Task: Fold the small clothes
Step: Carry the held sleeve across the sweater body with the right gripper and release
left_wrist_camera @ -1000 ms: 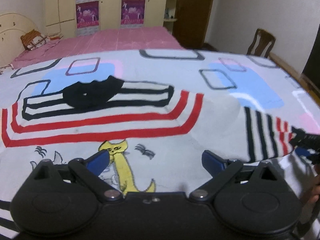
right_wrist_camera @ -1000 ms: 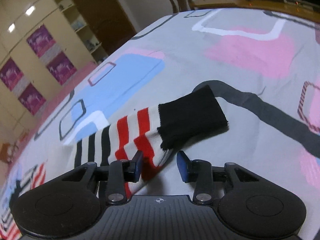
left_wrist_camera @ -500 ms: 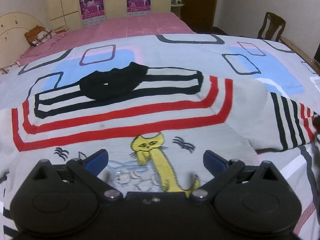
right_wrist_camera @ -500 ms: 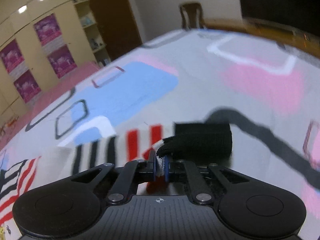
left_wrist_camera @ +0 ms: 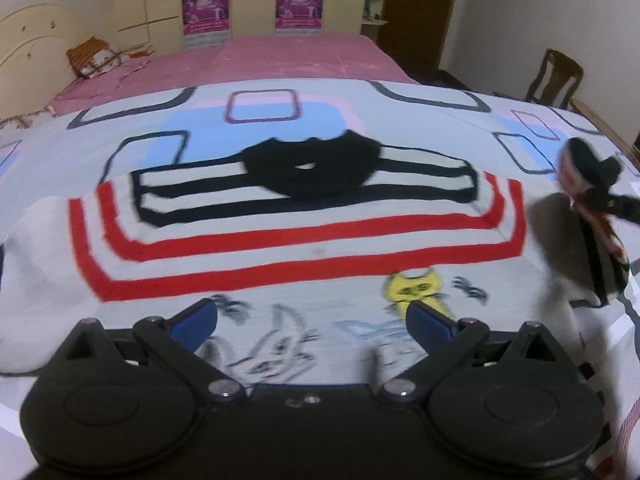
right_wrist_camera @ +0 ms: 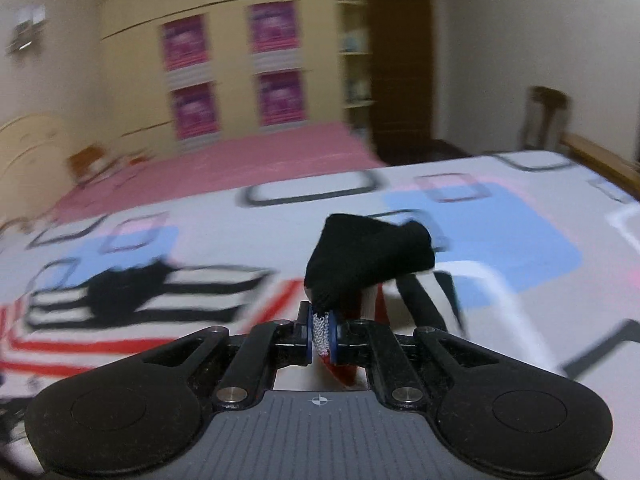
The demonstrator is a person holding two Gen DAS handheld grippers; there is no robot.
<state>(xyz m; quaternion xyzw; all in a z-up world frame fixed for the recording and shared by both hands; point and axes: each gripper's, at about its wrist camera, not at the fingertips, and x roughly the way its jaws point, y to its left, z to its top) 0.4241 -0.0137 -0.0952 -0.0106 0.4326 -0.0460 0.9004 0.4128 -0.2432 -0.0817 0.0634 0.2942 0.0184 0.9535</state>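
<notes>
A small grey sweater (left_wrist_camera: pixel 304 264) with red and black stripes, a black collar (left_wrist_camera: pixel 312 168) and cat drawings lies flat on the bed cover. My left gripper (left_wrist_camera: pixel 312 320) is open and empty, low over the sweater's front near the cats. My right gripper (right_wrist_camera: pixel 322 332) is shut on the sweater's right sleeve (right_wrist_camera: pixel 360 264) at its black cuff and holds it lifted off the cover. In the left wrist view the lifted sleeve (left_wrist_camera: pixel 592 208) hangs at the right edge.
The sweater lies on a grey bed cover (left_wrist_camera: pixel 440 100) with blue, pink and black squares. A pink bed (left_wrist_camera: pixel 240 60) with a small pillow (left_wrist_camera: pixel 92 58) lies behind. A wooden chair (left_wrist_camera: pixel 556 76) and a dark door (right_wrist_camera: pixel 400 64) stand at the back right.
My right gripper shut on the sleeve cuff, lifted it and swung it left over the sweater. My left gripper drifted left over the sweater front and stayed open.
</notes>
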